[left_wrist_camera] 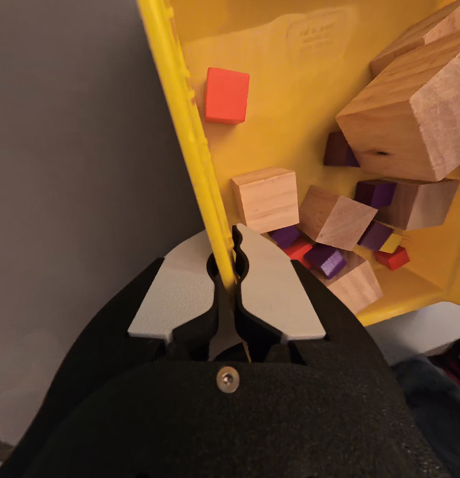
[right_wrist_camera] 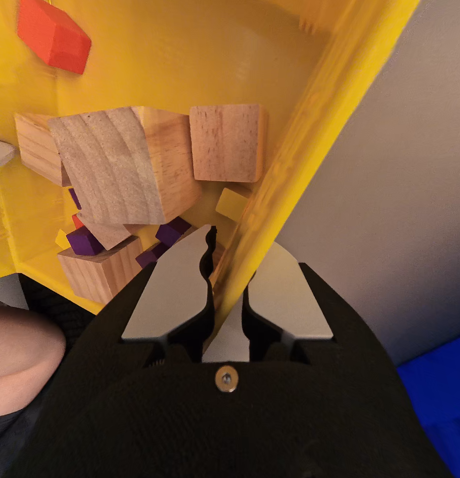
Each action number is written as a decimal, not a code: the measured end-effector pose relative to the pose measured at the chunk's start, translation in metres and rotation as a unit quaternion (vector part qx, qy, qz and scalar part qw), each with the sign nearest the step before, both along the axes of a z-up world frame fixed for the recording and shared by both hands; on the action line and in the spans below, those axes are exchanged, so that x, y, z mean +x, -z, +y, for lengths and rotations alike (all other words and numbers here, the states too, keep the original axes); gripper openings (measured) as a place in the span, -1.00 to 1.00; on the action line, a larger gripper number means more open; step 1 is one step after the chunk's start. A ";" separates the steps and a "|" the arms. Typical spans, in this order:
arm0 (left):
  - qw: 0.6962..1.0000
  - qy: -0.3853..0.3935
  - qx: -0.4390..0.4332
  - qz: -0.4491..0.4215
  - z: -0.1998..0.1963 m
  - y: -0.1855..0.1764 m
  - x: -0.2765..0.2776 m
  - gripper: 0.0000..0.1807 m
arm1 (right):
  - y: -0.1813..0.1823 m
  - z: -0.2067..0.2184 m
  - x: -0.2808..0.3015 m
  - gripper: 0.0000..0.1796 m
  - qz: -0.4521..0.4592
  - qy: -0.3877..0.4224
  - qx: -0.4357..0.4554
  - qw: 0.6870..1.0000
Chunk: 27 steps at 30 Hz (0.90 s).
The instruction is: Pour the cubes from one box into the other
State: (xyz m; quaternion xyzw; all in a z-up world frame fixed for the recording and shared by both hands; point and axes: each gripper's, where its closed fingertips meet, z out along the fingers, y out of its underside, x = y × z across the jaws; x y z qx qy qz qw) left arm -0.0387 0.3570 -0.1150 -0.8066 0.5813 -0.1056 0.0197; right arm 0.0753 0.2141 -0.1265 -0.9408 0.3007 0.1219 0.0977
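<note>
A yellow box (left_wrist_camera: 275, 46) is tilted steeply. My left gripper (left_wrist_camera: 223, 248) is shut on its left wall (left_wrist_camera: 177, 85). My right gripper (right_wrist_camera: 239, 248) is shut on its right wall (right_wrist_camera: 314, 144). Inside, an orange-red cube (left_wrist_camera: 226, 95) sits alone higher up; it also shows in the right wrist view (right_wrist_camera: 53, 38). Several plain wooden cubes (left_wrist_camera: 267, 199) and small purple (left_wrist_camera: 327, 258), red (left_wrist_camera: 393, 257) and yellow (left_wrist_camera: 390, 243) cubes are bunched toward the box's lower edge. The wooden cubes (right_wrist_camera: 112, 165) look partly blurred. The other box shows only as a blue patch (right_wrist_camera: 438, 395) at the lower right.
A grey wall (left_wrist_camera: 68, 155) fills the background behind the box in both views (right_wrist_camera: 392, 207). A person's hand (right_wrist_camera: 19, 357) shows at the lower left of the right wrist view. A white surface (left_wrist_camera: 430, 326) lies below the box.
</note>
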 end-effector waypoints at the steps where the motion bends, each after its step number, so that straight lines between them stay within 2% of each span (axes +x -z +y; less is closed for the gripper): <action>1: 1.000 0.014 0.017 0.005 -0.001 0.000 0.002 -0.93 | 0.000 -0.001 0.001 -0.80 -0.001 0.000 0.001 1.000; 8: 0.999 0.017 0.048 0.013 -0.030 -0.004 0.020 -0.92 | 0.000 -0.026 0.030 -0.93 -0.028 0.019 -0.019 0.999; 13: 0.999 0.013 0.048 0.019 -0.046 -0.025 0.037 -0.92 | -0.021 -0.041 0.051 -0.94 -0.046 0.028 -0.022 0.998; 17: 0.998 0.022 0.045 0.033 -0.064 -0.061 0.055 -0.91 | -0.059 -0.059 0.068 -0.95 -0.047 0.031 -0.037 0.998; 22: 0.996 0.048 0.074 0.023 -0.088 -0.140 0.095 -0.91 | -0.130 -0.088 0.099 -0.95 -0.057 0.054 -0.010 0.997; 25: 0.992 0.072 0.099 -0.003 -0.115 -0.183 0.132 -0.92 | -0.172 -0.120 0.127 -0.94 -0.076 0.082 0.019 0.994; 27: 0.990 0.097 0.097 -0.030 -0.142 -0.194 0.166 -0.91 | -0.191 -0.153 0.152 -0.94 -0.103 0.110 0.013 0.989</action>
